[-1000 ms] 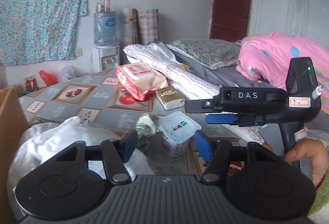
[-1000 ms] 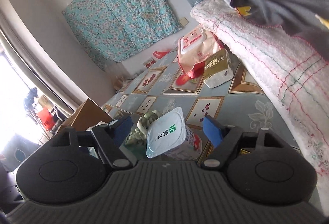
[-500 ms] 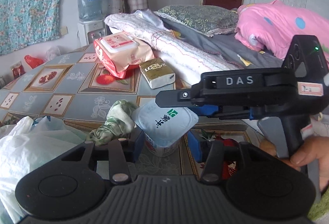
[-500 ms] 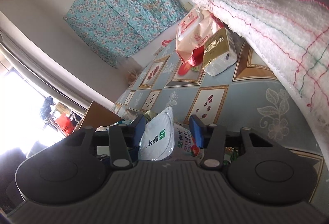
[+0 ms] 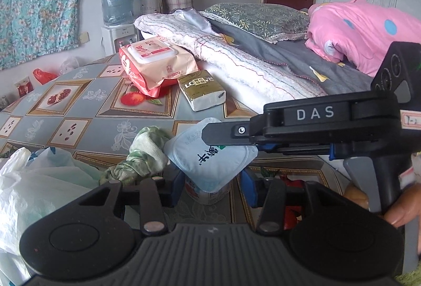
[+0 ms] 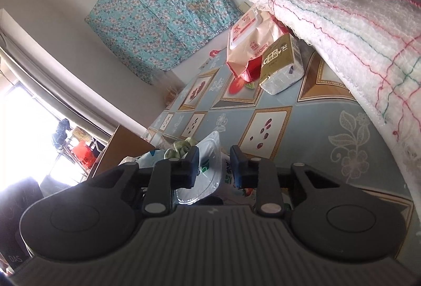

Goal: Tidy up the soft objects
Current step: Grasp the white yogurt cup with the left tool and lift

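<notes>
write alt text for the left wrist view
The right gripper pinches the foil lid of a yogurt cup, which the left gripper straddles, on a patterned tablecloth. A green cloth lies beside it.

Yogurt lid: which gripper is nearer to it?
Right. The right gripper has its fingers on either side of the yogurt lid; the left gripper sits lower, its fingers flanking the cup below the lid.

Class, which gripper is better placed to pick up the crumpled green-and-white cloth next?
Left, probably. The left gripper is open with the crumpled green-and-white cloth just beside its left finger, while the right gripper appears clamped on the foil-lidded white yogurt cup.
</notes>
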Available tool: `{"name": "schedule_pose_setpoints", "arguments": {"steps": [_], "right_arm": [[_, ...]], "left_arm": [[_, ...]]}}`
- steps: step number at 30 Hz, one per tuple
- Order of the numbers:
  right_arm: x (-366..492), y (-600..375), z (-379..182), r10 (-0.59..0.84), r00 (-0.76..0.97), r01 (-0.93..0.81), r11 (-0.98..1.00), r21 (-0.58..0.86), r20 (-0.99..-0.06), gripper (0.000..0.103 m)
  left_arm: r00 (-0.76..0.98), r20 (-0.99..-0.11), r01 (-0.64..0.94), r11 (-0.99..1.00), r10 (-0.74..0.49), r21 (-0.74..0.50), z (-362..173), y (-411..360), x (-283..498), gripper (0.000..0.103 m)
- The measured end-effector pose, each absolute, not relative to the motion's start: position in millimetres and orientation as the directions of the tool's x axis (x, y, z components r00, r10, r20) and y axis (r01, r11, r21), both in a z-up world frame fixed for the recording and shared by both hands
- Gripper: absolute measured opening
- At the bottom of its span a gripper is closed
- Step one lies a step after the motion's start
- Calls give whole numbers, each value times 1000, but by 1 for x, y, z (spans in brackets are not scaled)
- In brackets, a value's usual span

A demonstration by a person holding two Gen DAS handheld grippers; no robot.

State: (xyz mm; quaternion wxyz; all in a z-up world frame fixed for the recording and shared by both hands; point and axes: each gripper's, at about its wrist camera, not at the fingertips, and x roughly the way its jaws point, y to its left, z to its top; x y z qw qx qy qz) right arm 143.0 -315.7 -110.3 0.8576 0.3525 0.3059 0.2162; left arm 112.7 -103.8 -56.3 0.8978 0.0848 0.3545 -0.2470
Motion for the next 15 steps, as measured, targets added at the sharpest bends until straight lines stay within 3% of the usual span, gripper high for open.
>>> {"name": "schedule_pose_setpoints", "arguments": {"steps": [7, 12, 15], "right_arm": [[107, -327, -107, 584, 720, -139, 650, 747, -374, 25], [99, -334, -116, 595, 718, -116, 615, 780, -362, 25], [102, -336, -120, 595, 719, -111, 608, 786, -359, 26]], "left_arm": [[570, -691, 564, 824, -444, -65, -55, -101, 87, 47], [594, -675, 571, 821, -438, -31, -57, -105, 77, 47], [599, -674, 574, 818, -432, -14, -59, -110, 80, 57]]}}
